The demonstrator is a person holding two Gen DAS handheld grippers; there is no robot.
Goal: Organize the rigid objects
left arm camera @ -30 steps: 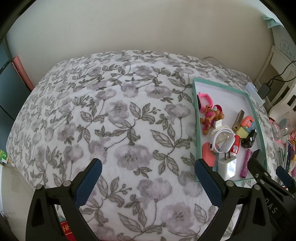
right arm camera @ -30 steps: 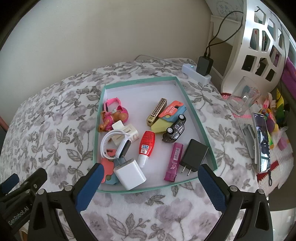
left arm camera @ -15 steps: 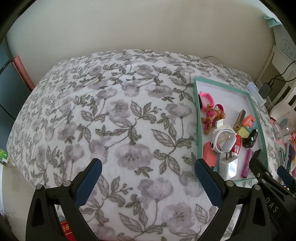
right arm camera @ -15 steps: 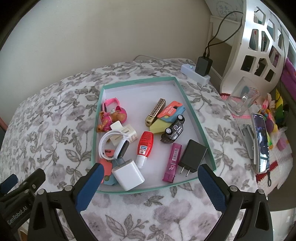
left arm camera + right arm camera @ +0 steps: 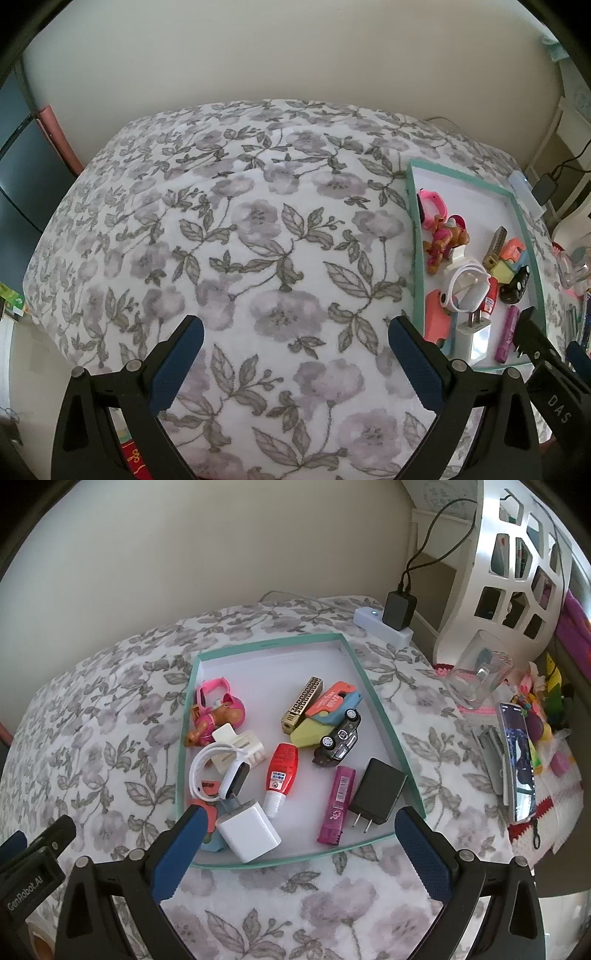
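A teal-rimmed white tray [image 5: 373, 696] [image 5: 410, 236] lies on a floral bedcover and holds several small items: a white charger cube [image 5: 248, 830], a white smartwatch [image 5: 221, 775], a red glue bottle [image 5: 281, 771], a magenta lighter [image 5: 339, 805], a black plug adapter [image 5: 376, 792], a black toy car [image 5: 339, 738] and a pink toy dog [image 5: 212, 720]. My right gripper [image 5: 297, 843] hovers open just in front of the tray's near edge, empty. My left gripper [image 5: 295, 350] is open over bare bedcover, left of the tray.
Right of the tray stand a clear glass [image 5: 480, 672], a phone [image 5: 519, 760] and bright clutter. A white power strip with a black charger [image 5: 397, 611] sits behind the tray, beside a white cut-out furniture piece [image 5: 517, 565]. A wall runs behind the bed.
Both grippers have drifted slightly forward and to the left; the tray sits a little further right in the left view. Nothing was picked up or released.
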